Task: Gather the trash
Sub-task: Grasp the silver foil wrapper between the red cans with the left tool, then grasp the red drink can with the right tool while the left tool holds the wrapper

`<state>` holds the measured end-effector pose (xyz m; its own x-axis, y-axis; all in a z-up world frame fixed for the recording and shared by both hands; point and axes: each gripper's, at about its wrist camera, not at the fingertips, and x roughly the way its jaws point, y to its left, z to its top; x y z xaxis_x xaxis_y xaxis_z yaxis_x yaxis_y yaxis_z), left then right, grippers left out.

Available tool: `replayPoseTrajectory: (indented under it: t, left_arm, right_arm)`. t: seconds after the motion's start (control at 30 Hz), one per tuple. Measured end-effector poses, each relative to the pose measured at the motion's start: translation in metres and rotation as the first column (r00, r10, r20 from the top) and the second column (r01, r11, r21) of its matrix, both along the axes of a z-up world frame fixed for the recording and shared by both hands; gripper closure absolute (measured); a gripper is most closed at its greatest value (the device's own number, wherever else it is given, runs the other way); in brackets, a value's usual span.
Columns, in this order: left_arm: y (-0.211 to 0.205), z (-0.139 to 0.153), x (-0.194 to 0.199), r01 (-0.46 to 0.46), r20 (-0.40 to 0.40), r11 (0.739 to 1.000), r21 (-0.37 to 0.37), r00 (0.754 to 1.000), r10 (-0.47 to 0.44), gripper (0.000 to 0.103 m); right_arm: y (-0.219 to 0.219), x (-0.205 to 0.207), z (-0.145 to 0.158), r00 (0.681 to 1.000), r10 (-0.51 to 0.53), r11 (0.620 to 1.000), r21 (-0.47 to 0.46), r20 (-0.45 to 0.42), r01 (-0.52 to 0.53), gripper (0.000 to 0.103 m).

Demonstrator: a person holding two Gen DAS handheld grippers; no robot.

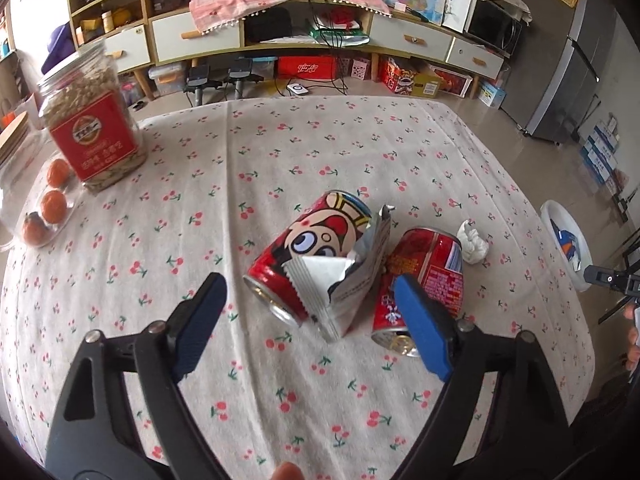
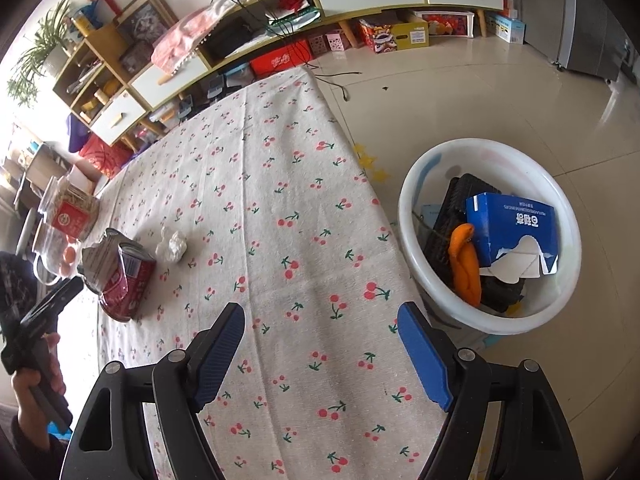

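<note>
The left gripper [image 1: 310,316] hangs with its blue-padded jaws spread wide and holding nothing. Just ahead of it, between the pads, lies a torn silver foil wrapper [image 1: 352,280] resting against a red cartoon-printed drink can lying on its side [image 1: 308,252]. A second red can, also tipped over [image 1: 424,280], lies by the right-hand pad, and a crumpled white tissue [image 1: 474,246] sits just beyond it.

The right gripper [image 2: 320,344] is likewise spread apart and empty, over bare cherry-print tablecloth [image 2: 280,200]. To its right, on the floor beside the table, stands a white plastic basin [image 2: 560,312] already holding a blue cardboard box [image 2: 516,224], some orange peel [image 2: 466,264] and dark items.

Judging from this, collection is partly done: both cans, the wrapper and the tissue are left.
</note>
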<state>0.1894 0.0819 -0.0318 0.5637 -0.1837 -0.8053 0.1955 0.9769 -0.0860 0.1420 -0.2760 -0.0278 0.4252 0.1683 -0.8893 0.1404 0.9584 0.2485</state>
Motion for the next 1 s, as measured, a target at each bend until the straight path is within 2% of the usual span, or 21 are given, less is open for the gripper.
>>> replayPoseTrajectory:
  t: [0.17, 0.23, 0.33, 0.43, 0.7, 1.0]
  left_arm:
    - [-0.008, 0.000, 0.004, 0.043, 0.033, 0.999, 0.018, 0.998, -0.044, 0.045]
    - [-0.012, 0.001, 0.003, 0.065, 0.046, 0.997, 0.031, 0.997, -0.067, 0.052]
    - [-0.017, 0.004, -0.001, 0.100, 0.058, 0.994, 0.038, 0.993, -0.102, 0.056]
    - [-0.025, 0.007, -0.007, 0.128, 0.073, 0.989, 0.074, 0.988, -0.133, 0.079]
    - [-0.022, 0.025, -0.023, 0.119, 0.082, 0.993, 0.018, 0.989, -0.120, 0.081]
    - [0.027, 0.047, -0.051, -0.006, 0.096, 0.992, -0.122, 0.995, 0.018, 0.081]
  right_arm:
    - [0.003, 0.001, -0.002, 1.000, 0.005, 1.000, -0.004, -0.006, -0.005, 0.023]
    - [0.004, 0.001, -0.002, 1.000, 0.009, 1.000, -0.007, -0.007, -0.009, 0.023]
    - [0.006, 0.002, -0.003, 1.000, 0.012, 1.000, -0.012, -0.008, -0.012, 0.023]
    - [0.010, 0.003, -0.003, 1.000, 0.015, 1.000, -0.016, -0.008, -0.016, 0.023]
    - [0.030, 0.009, -0.002, 0.999, 0.046, 0.999, -0.026, -0.005, -0.046, 0.023]
    - [0.079, 0.025, 0.001, 0.992, 0.124, 0.992, -0.027, 0.009, -0.124, 0.023]
